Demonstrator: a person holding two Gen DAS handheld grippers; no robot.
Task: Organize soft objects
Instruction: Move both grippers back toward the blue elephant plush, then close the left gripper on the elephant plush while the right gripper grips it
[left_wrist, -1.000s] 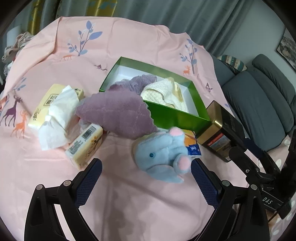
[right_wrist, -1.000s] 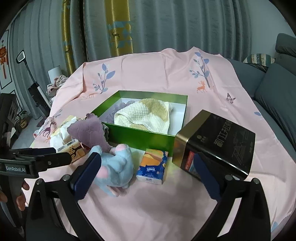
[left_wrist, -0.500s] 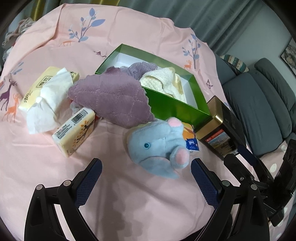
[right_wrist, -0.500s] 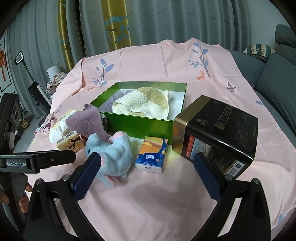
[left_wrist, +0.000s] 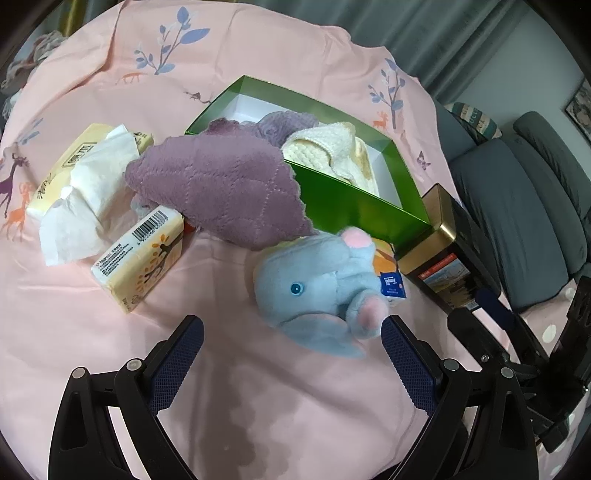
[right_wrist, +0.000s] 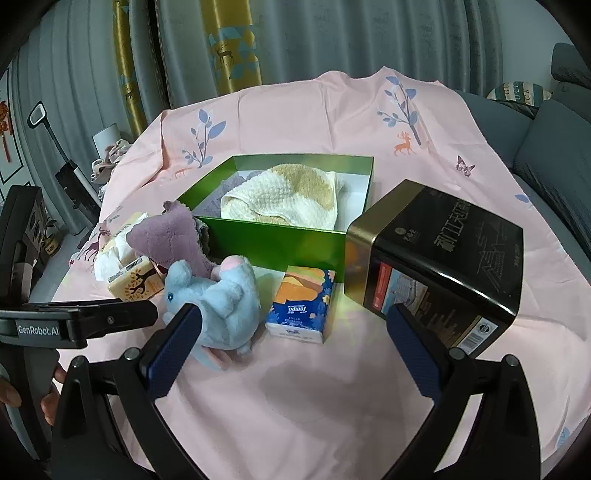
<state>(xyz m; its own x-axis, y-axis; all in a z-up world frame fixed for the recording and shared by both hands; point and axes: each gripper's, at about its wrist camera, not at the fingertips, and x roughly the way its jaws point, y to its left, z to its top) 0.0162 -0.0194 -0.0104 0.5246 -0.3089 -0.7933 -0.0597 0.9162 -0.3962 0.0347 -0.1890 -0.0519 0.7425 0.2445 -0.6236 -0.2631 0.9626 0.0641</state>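
A blue plush elephant (left_wrist: 321, 291) lies on the pink cloth just ahead of my open, empty left gripper (left_wrist: 291, 354); it also shows in the right wrist view (right_wrist: 218, 295). A purple quilted cloth (left_wrist: 221, 188) drapes over the near left corner of the green box (left_wrist: 354, 206), which holds a cream towel (left_wrist: 328, 151) and more purple cloth. My right gripper (right_wrist: 291, 347) is open and empty, near a blue tissue pack (right_wrist: 301, 301), with the green box (right_wrist: 273, 240) and the towel (right_wrist: 284, 195) beyond.
A black and gold tin (right_wrist: 436, 262) lies on its side right of the box. A yellow tissue pack (left_wrist: 142, 258) and an open tissue box (left_wrist: 81, 177) lie at the left. A grey sofa (left_wrist: 524, 206) stands beyond the table's right edge.
My left gripper has moved forward and closer to the elephant, which looms larger. My right gripper has also advanced toward the tissue pack and tin. Both stay open.
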